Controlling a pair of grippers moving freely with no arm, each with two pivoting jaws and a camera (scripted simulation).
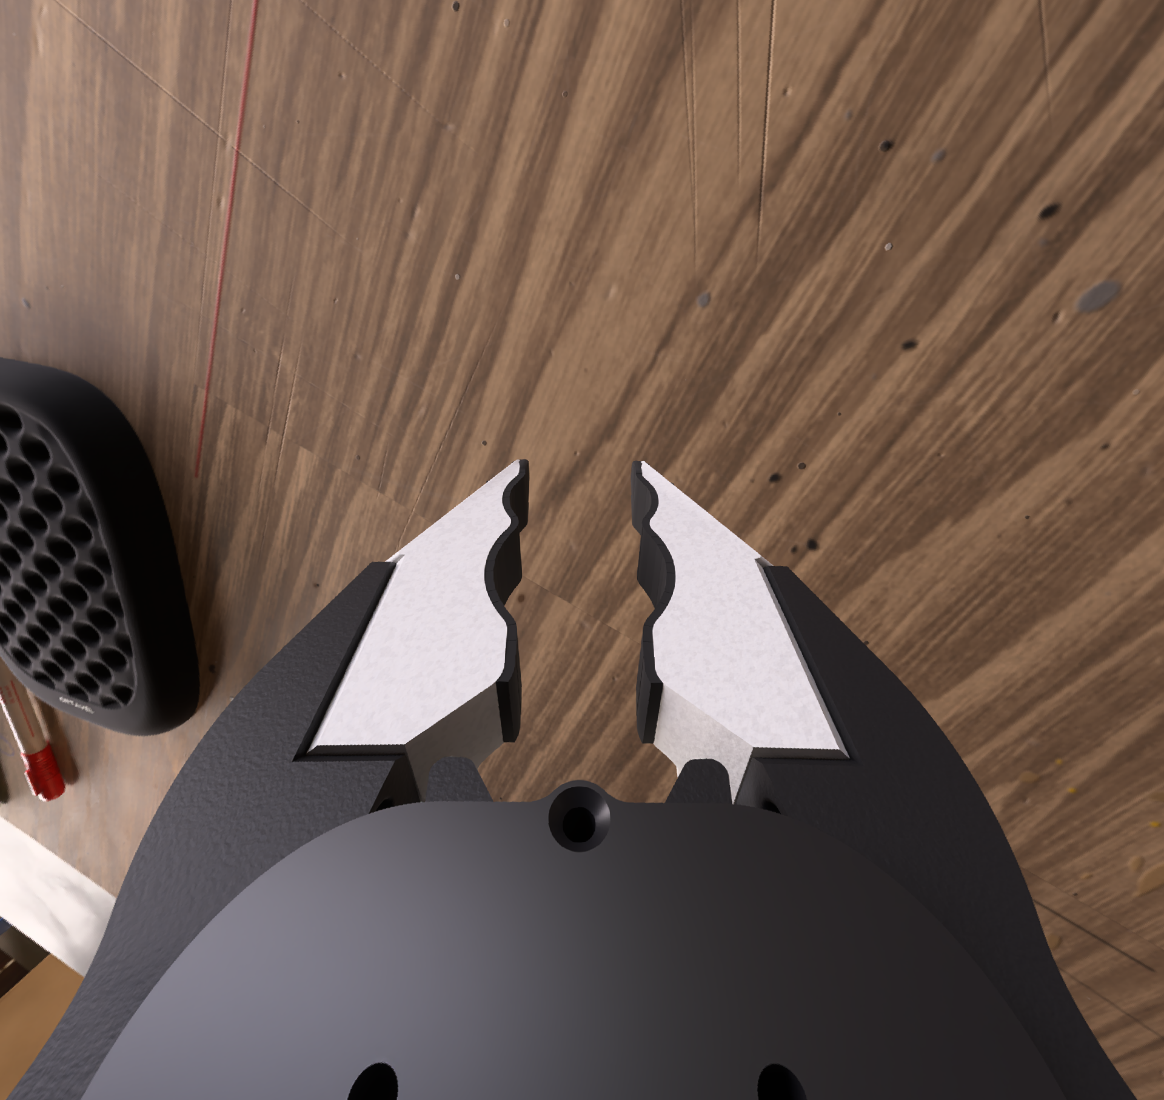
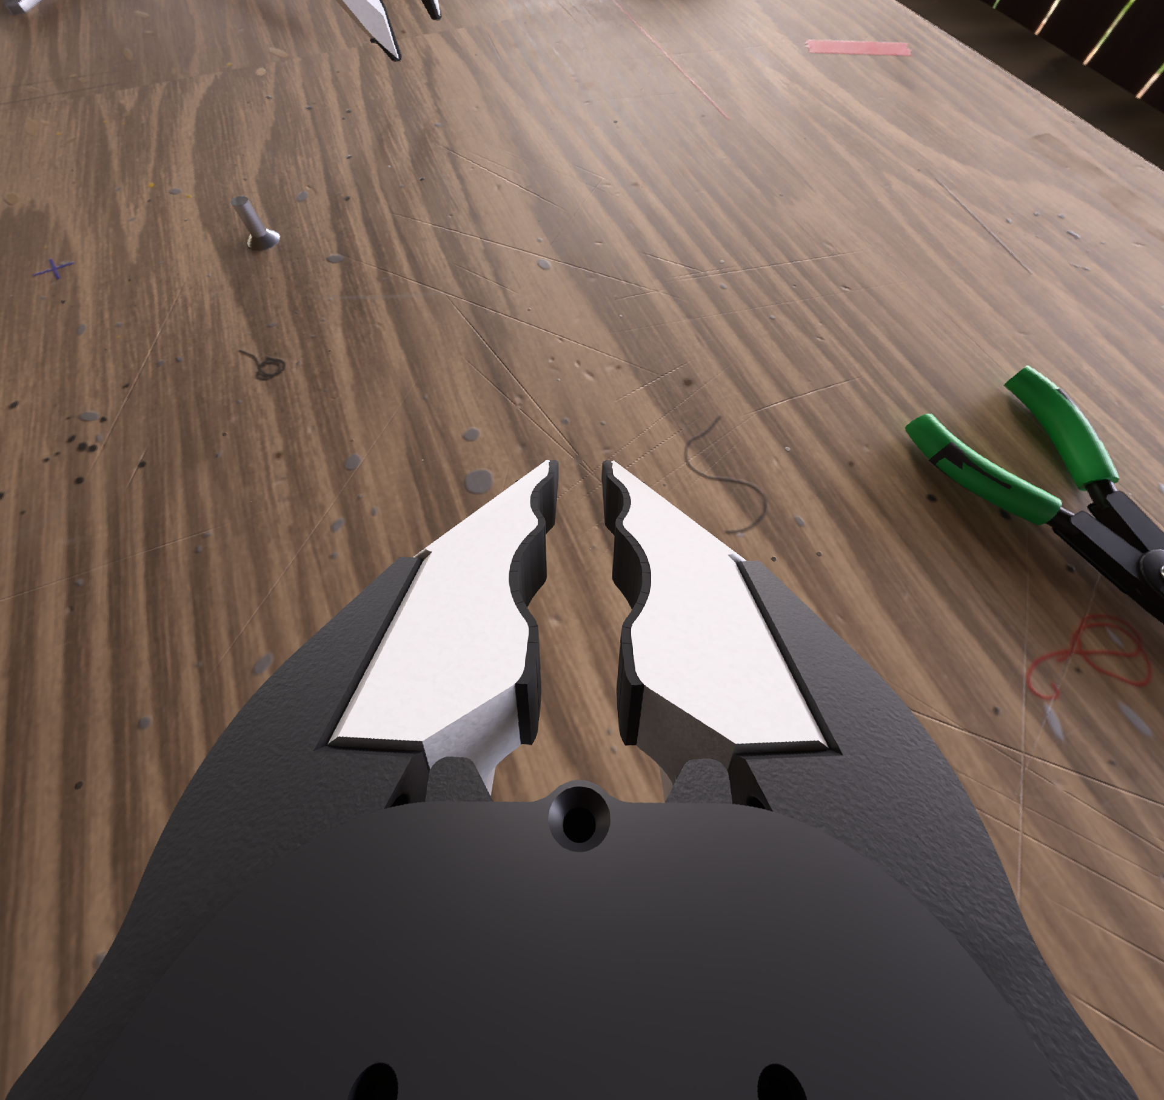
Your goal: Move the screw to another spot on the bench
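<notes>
A small silver screw (image 2: 255,225) with a flat head lies on its side on the wooden bench (image 2: 630,251), in the right wrist view at the upper left. My right gripper (image 2: 579,471) is open with a narrow gap and empty, to the right of and nearer than the screw. My left gripper (image 1: 579,471) is open and empty above bare wood; the screw does not show in its view. The left gripper's fingertips (image 2: 384,31) show in the right wrist view at the top, beyond the screw.
Green-handled pliers (image 2: 1039,478) lie at the right. A black perforated object (image 1: 75,560) and a red-capped marker (image 1: 38,748) lie at the left of the left wrist view. A strip of pink tape (image 2: 856,48) lies near the bench's far edge.
</notes>
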